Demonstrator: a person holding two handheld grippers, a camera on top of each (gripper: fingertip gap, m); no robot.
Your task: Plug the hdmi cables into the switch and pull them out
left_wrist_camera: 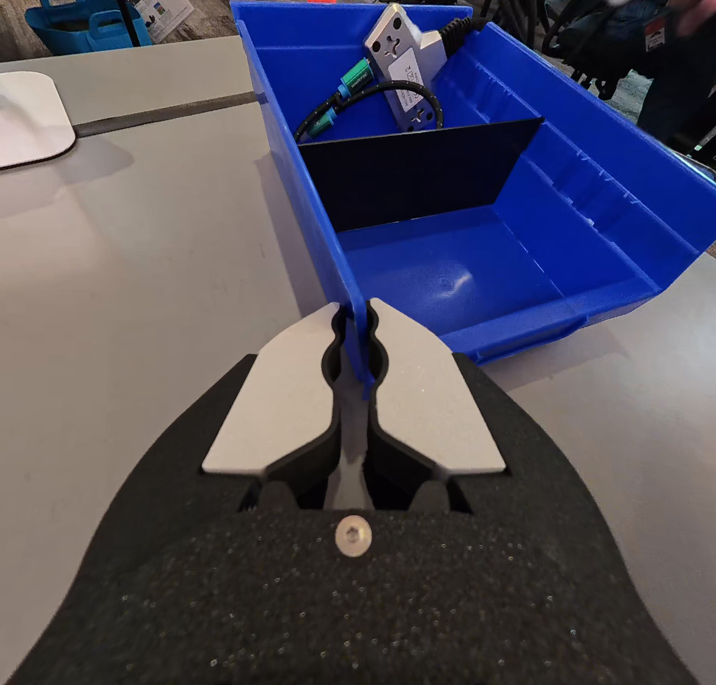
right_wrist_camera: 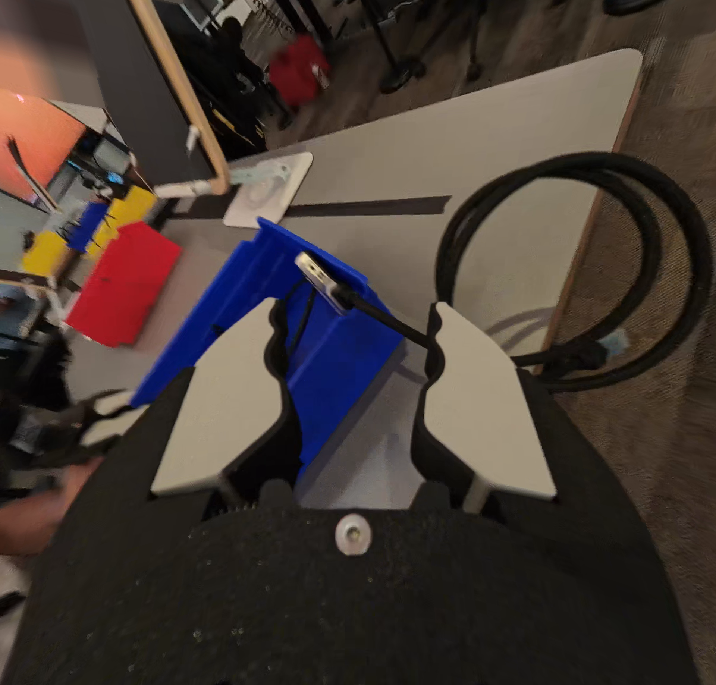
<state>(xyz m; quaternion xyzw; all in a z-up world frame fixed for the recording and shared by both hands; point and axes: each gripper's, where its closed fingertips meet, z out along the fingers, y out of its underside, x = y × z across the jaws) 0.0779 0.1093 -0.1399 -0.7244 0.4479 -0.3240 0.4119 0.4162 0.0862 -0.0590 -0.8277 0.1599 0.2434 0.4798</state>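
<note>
Blue plastic forms the open storage bin [left_wrist_camera: 503, 186] standing on the pale grey counter [left_wrist_camera: 135, 279], split by a dark divider panel [left_wrist_camera: 407, 170] into a near and a far compartment. In the far compartment a flat silver metal switch box [left_wrist_camera: 403, 73] leans tilted against the back wall, and black braided cables with green plug ends [left_wrist_camera: 348, 93] lie beside it; one black cable [right_wrist_camera: 387, 319] runs from the switch box over the bin's rim. The left tool [left_wrist_camera: 353, 314] is nearly closed, its grey fingers pinching the near corner of the bin's side wall. The right tool [right_wrist_camera: 354, 317] hovers wide open and empty over the bin's end. A coiled black cable [right_wrist_camera: 581, 271] lies at the counter's edge, well apart from the bin.
</note>
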